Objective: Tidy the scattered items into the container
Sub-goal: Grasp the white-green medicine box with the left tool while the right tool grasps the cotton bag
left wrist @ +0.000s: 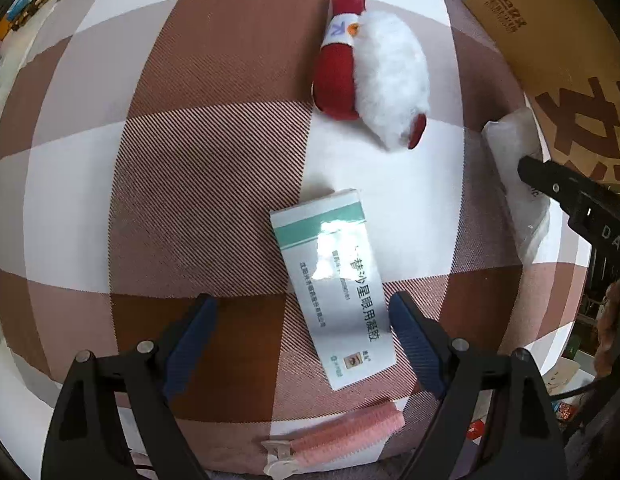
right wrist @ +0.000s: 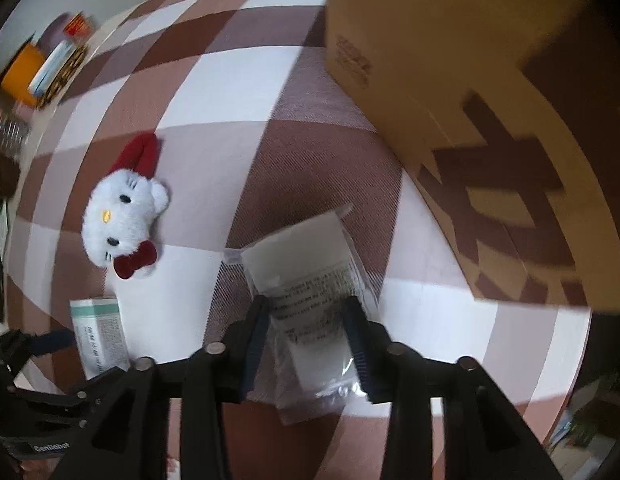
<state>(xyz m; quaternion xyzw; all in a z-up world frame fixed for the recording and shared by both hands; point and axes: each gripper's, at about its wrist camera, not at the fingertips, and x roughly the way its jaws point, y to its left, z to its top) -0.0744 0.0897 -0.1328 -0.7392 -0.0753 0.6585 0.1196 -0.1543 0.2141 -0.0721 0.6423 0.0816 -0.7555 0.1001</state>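
My left gripper (left wrist: pixel 301 300) points down at the checked tablecloth, open, with the lower half of a white and green medicine box (left wrist: pixel 333 280) between its fingers, close to the right one. A white plush cat head with a red bow (left wrist: pixel 373 72) lies beyond the box. A pink hair roller (left wrist: pixel 341 436) lies below the gripper. My right gripper (right wrist: pixel 308 300) hangs open over a clear plastic packet (right wrist: pixel 306 256), with a pad on either side of its printed part and no visible pinch. The brown cardboard box (right wrist: pixel 469 80) stands just behind the packet.
The plush cat head (right wrist: pixel 122 216) and the medicine box (right wrist: pixel 98 332) lie to the left in the right wrist view, beside my left gripper (right wrist: pixel 30 344). An orange container (right wrist: pixel 22 76) and other clutter sit beyond the table's far left edge.
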